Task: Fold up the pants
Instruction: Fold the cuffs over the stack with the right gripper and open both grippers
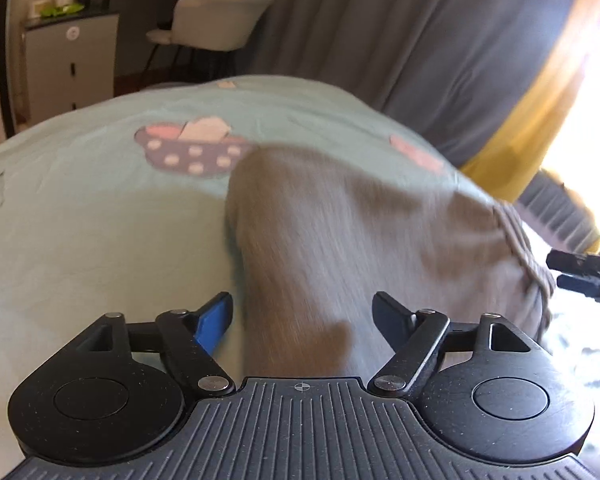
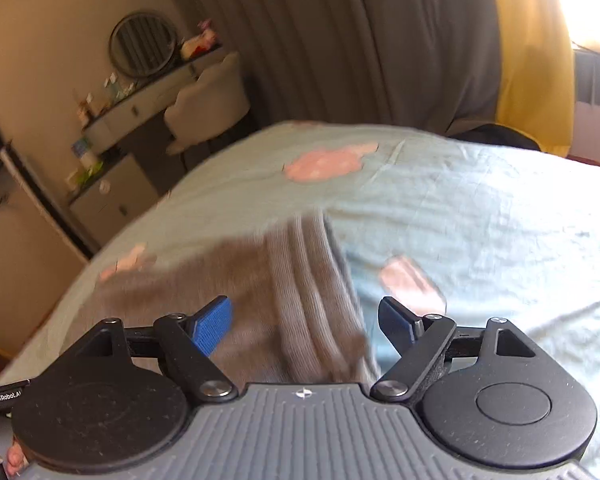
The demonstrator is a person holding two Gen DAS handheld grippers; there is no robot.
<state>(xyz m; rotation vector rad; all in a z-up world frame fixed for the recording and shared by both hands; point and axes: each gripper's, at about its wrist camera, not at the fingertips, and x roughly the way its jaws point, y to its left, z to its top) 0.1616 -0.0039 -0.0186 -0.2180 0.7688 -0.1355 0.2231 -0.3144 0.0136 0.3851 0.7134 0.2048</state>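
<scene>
Grey pants (image 1: 340, 216) lie on the bed (image 1: 80, 220). Left gripper (image 1: 302, 316) and right gripper (image 2: 304, 320) hover released; only the right view shows the ribbed waistband (image 2: 308, 280).

R tongs (image 2: 305, 322) open over pants waistband (image 2: 316, 300).

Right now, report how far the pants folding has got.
Done: the grey-brown pants lie on the mint bedsheet, ribbed waistband on the right-gripper side; any fold is blurred. In hand: nothing; left gripper and right gripper are open over the fabric. Left: grip the cloth and fold.
</scene>
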